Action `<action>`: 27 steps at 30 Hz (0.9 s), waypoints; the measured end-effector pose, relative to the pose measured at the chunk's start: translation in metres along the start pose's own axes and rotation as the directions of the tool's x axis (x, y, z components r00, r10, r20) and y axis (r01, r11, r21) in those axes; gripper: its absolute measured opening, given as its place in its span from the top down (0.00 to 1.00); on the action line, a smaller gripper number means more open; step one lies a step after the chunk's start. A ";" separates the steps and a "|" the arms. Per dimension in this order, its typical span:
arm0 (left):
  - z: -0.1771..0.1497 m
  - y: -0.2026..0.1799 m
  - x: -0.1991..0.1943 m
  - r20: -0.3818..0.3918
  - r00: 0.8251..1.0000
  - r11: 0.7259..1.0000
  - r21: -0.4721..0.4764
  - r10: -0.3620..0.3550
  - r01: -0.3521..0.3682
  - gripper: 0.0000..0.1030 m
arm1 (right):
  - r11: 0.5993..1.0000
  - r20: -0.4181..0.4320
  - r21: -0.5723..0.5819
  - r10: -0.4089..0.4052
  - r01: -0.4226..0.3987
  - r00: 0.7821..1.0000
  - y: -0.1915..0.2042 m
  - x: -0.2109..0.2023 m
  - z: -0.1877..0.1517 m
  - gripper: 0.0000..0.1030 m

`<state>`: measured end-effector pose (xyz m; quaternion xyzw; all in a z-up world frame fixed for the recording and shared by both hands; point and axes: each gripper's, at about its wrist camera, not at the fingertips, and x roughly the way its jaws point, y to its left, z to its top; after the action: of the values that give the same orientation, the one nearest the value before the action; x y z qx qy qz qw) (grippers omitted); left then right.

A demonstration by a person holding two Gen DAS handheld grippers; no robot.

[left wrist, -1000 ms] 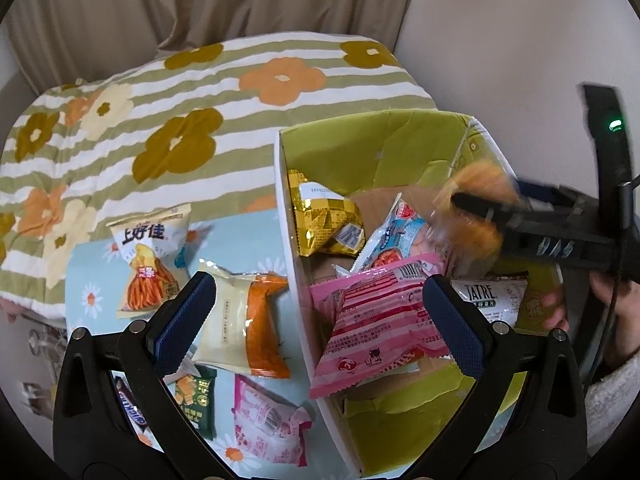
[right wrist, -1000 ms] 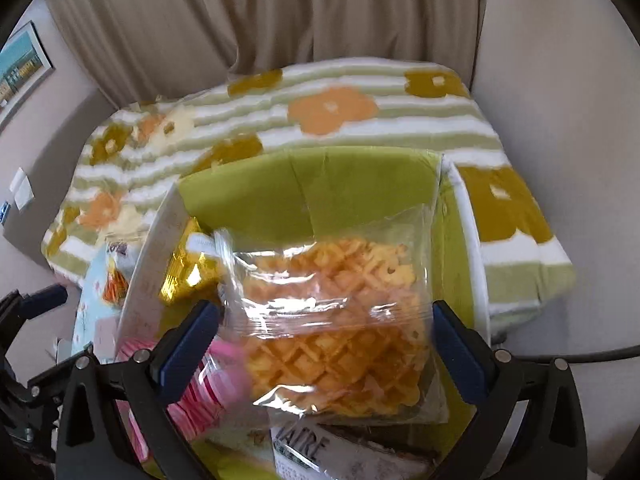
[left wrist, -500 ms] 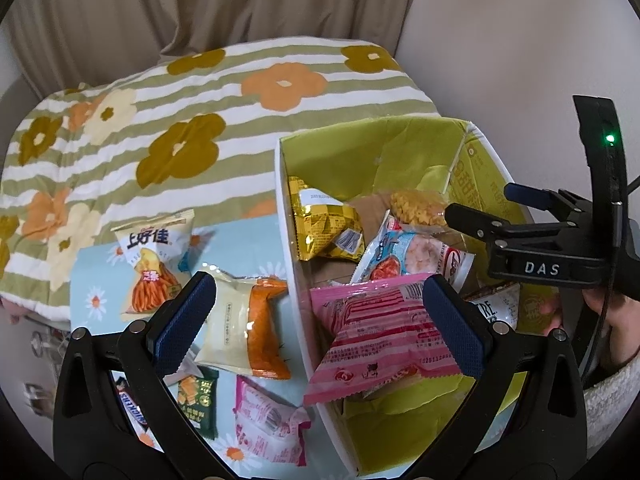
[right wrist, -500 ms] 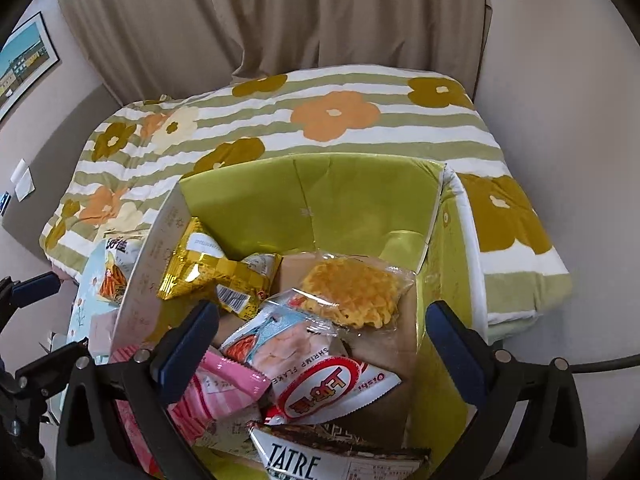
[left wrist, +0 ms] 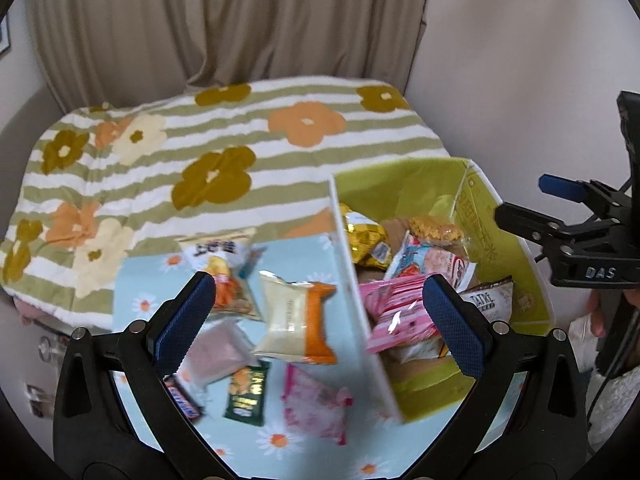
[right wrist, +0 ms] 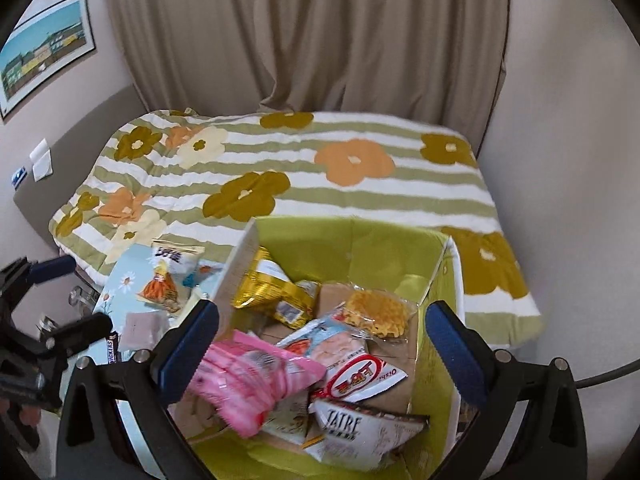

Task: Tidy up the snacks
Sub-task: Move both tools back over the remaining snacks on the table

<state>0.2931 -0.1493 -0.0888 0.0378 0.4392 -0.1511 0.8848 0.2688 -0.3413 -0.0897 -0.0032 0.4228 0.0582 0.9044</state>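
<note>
Hovering wide and empty, left gripper [left wrist: 320, 316] over loose snacks on the daisy mat [left wrist: 136, 280], nearest the white-and-orange packet [left wrist: 296, 320], probably choosing it. Right gripper [right wrist: 324, 344] spreading empty over the green box [right wrist: 360, 248], waffle pack [right wrist: 376, 312] lying inside.

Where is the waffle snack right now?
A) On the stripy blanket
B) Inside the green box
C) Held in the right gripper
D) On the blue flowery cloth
B. The waffle snack lies inside the green box among the other packets, and the right gripper is open with nothing between its fingers.
</note>
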 end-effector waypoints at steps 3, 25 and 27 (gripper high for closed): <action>-0.005 0.027 -0.018 0.027 1.000 1.000 0.010 -0.003 0.002 0.00 | 1.000 0.024 0.000 -0.004 0.004 1.000 0.031 -0.020 -0.004 0.00; -0.085 0.185 -0.037 -0.076 0.986 0.954 0.250 -0.151 0.166 0.00 | 0.963 0.002 0.241 -0.125 0.121 0.992 0.208 -0.031 -0.090 0.00; -0.091 0.185 -0.021 -0.119 0.978 0.936 0.289 -0.172 0.200 0.00 | 0.950 -0.020 0.279 -0.141 0.141 0.990 0.214 -0.025 -0.103 0.00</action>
<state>0.2673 0.0502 -0.1405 0.1364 0.4531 -0.2970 0.8294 0.1513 -0.1368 -0.1272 0.0946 0.4252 -0.0669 0.8976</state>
